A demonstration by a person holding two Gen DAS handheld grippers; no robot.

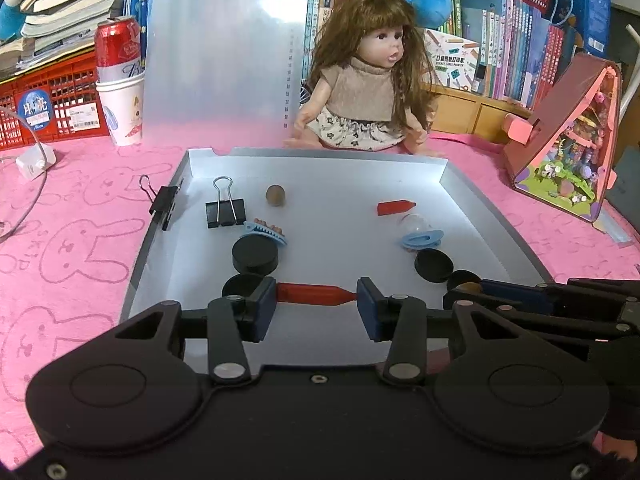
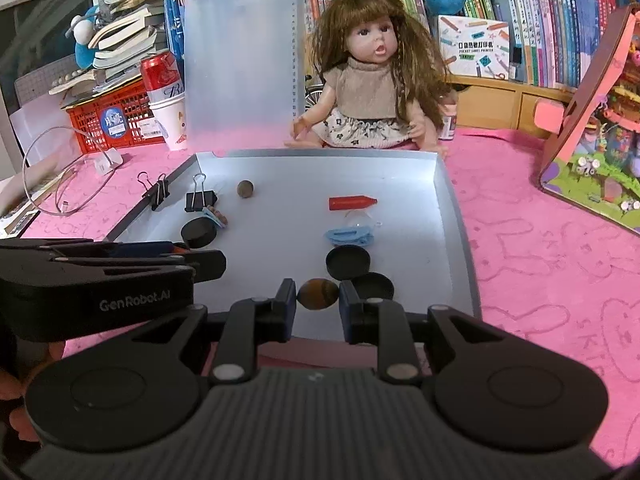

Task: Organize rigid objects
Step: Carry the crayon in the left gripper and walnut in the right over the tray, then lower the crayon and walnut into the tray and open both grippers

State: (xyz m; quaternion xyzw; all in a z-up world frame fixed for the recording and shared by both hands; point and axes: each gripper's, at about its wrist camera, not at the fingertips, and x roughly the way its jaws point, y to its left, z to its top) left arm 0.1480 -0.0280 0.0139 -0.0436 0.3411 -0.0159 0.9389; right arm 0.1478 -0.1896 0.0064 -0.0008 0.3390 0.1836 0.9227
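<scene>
A shallow grey tray (image 1: 496,216) (image 2: 452,208) lies on the pink cloth. My left gripper (image 1: 317,295) is shut on a red crayon-like stick (image 1: 312,294), held crosswise at the tray's near edge. My right gripper (image 2: 318,296) is shut on a brown oval stone (image 2: 318,294) at the near right of the tray; it shows in the left wrist view (image 1: 468,286) too. In the tray lie another red stick (image 1: 395,207) (image 2: 352,203), a small brown ball (image 1: 275,195) (image 2: 245,189), a black binder clip (image 1: 225,210) (image 2: 200,200), black round caps (image 1: 256,256) (image 2: 348,263), and blue clips (image 1: 422,238) (image 2: 349,237).
A second binder clip (image 1: 162,204) (image 2: 156,192) grips the tray's left wall. A doll (image 1: 368,80) (image 2: 372,80) sits behind the tray beside an upright clear board (image 1: 224,52). A can in paper cups (image 1: 120,80), a red crate (image 1: 48,100), and a toy house (image 1: 568,136) stand around.
</scene>
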